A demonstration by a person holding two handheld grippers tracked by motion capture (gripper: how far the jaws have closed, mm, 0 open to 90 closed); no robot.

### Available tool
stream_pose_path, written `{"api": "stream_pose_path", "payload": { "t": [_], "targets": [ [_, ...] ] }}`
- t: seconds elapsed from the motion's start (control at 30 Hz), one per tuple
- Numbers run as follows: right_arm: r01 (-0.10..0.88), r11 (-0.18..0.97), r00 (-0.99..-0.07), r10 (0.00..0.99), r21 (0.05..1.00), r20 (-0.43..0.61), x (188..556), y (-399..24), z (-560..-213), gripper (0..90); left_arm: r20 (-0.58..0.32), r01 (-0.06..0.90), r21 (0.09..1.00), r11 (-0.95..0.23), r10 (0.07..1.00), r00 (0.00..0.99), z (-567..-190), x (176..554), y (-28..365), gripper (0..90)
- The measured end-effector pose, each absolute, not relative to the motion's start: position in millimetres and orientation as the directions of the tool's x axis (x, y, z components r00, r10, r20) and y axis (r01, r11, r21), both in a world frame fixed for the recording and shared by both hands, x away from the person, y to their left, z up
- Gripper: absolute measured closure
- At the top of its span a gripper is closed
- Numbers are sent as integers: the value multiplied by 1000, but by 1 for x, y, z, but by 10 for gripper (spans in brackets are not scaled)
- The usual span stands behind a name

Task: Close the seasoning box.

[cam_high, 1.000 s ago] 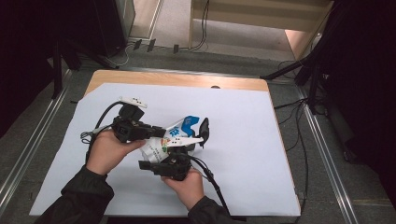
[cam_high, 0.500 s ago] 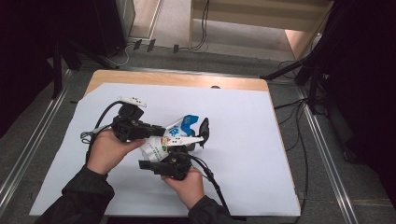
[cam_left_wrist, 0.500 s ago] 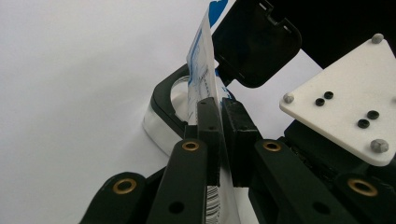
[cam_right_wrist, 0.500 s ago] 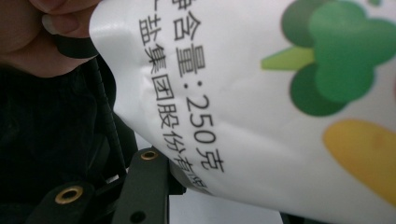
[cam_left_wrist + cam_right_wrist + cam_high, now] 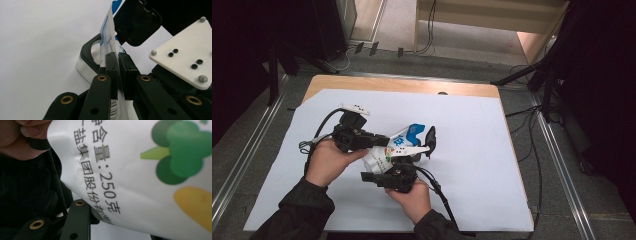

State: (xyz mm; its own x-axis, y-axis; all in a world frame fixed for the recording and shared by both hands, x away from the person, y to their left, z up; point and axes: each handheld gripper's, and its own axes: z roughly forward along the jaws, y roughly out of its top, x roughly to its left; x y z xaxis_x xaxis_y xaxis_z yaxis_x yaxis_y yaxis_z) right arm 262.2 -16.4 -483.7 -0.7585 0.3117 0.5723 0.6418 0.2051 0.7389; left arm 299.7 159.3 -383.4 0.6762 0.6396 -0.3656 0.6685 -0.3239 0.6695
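A white bag (image 5: pixel 399 145) with a blue top and printed vegetables is held above the white sheet between both grippers. My left gripper (image 5: pixel 382 141) comes in from the left, and in the left gripper view its jaws (image 5: pixel 118 60) are shut on the bag's thin flat edge (image 5: pixel 107 35). My right gripper (image 5: pixel 414 150) reaches up from below, one black finger (image 5: pixel 429 139) standing at the bag's right side. In the right gripper view the bag (image 5: pixel 140 182) lies very close between the jaws. One finger (image 5: pixel 77 217) touches its lower left side, and the other is hidden.
A white sheet (image 5: pixel 472 175) covers most of the wooden table (image 5: pixel 402 86). Metal rails (image 5: pixel 562 165) run along both sides of the table. Cables (image 5: pixel 427 30) lie on the floor beyond the far edge. The right gripper's cable (image 5: pixel 439 195) trails back toward the person.
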Motion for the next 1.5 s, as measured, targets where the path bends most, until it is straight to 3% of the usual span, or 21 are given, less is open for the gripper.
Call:
{"api": "stream_pose_path", "payload": {
  "t": [1.5],
  "targets": [
    [643,215,-759,308,735,574,263,-16,-483,658,-360,667,670,-326,643,676,-384,299,157,875]
  ]
}}
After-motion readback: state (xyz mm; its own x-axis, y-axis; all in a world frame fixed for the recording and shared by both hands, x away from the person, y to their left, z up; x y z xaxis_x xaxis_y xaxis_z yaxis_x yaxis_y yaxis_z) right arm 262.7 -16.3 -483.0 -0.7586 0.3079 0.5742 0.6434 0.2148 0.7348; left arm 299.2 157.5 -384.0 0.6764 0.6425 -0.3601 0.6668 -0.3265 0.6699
